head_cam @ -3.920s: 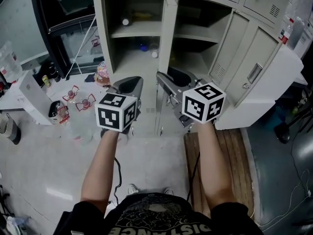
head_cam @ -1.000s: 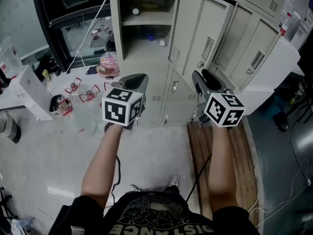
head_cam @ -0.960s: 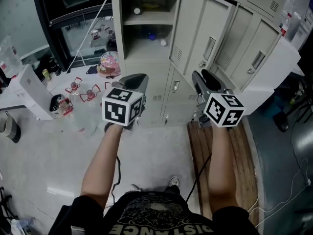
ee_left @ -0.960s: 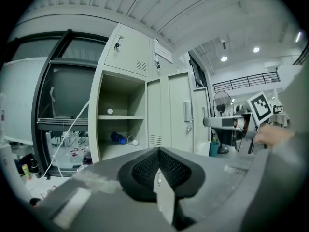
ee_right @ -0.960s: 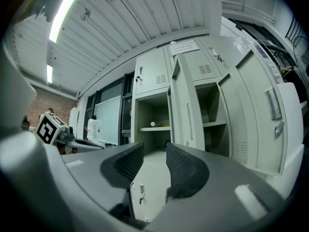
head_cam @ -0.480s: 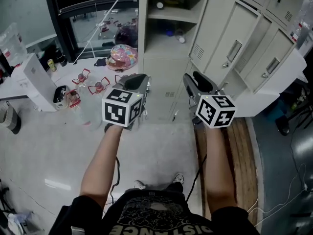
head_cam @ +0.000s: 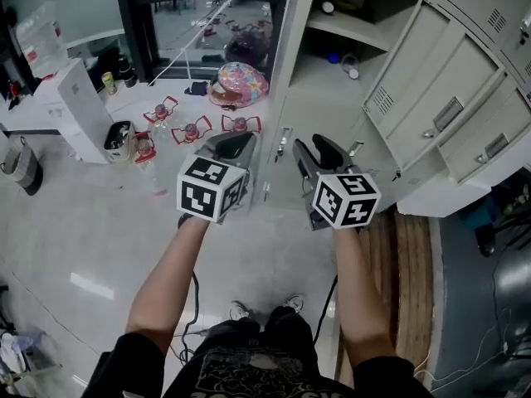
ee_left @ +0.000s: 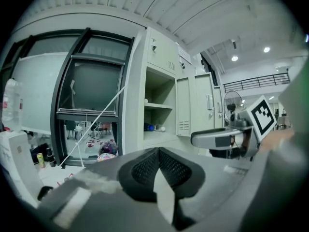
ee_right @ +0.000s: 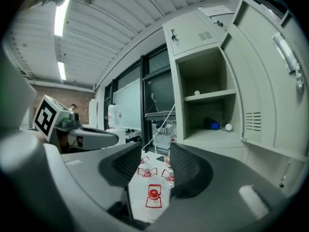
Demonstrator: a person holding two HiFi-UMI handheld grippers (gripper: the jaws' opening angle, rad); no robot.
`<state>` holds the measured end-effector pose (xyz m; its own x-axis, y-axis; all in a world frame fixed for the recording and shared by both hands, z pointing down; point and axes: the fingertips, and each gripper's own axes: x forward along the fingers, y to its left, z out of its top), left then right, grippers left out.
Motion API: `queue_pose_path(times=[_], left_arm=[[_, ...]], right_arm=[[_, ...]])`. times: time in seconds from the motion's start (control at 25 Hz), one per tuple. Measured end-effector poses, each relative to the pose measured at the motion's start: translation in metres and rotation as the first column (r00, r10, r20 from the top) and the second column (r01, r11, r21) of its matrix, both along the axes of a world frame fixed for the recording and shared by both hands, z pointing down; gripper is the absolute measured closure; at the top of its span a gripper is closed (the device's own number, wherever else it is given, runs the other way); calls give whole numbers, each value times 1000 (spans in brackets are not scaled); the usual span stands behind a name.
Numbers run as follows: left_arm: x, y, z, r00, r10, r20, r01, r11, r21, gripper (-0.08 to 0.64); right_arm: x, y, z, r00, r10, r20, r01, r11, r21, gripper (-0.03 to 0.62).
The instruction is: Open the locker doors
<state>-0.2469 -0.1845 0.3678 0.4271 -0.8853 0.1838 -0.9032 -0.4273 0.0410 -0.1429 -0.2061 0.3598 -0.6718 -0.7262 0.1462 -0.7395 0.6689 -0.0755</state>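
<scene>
Your left gripper (head_cam: 235, 142) has its jaws pressed together with nothing between them. Your right gripper (head_cam: 314, 151) has just been opening, and its jaws stand apart and empty. Both hang near the lockers (head_cam: 292, 81). One compartment (head_cam: 332, 69) stands open ahead, and the doors (head_cam: 427, 98) to its right look closed.

1. The left gripper (head_cam: 236, 142) has a grey moulded shell, dark mesh-textured pads (ee_left: 145, 168) and a white cube (head_cam: 211, 189) printed with black square markers.
2. The right gripper (head_cam: 318, 152) has the same grey shell and its own marker cube (head_cam: 346, 200).
3. The person wears a black short-sleeved T-shirt (head_cam: 249, 376) with pale lettering.
4. Thin black cables (head_cam: 197, 301) trail beneath the forearms.
</scene>
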Motion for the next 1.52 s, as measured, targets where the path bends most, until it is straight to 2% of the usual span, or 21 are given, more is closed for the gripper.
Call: queue_pose_path(times=[0.12,0.28,0.4,0.56,1.04,1.52], left_arm=[[-9,-9,9,1000,-3,-17,3,1000,-7,557],[-14,-17,28,1000,-4,13,5,1000,-21,557],[-17,-27,45,1000,-20,5,20,999,-42,557],[-16,-46,67,1000,-27,15,27,999,-47,557],[-10,-95,155,999,-45,7,45,995,-88,557],[3,-139,220,1000,-15,-7,14,996,-89,557]], right_arm=[[-15,-9,22,1000,-24,-19,23,1000,-20,410],[-28,-28,51,999,-33,12,33,999,-43,410],[-36,-45,74,999,-32,26,34,998,-59,410],[-38,-72,106,999,-22,42,25,997,-76,407],[-37,-139,196,1000,-29,2,29,995,-95,400],[-45,-195,261,1000,-29,-5,29,995,-94,400]])
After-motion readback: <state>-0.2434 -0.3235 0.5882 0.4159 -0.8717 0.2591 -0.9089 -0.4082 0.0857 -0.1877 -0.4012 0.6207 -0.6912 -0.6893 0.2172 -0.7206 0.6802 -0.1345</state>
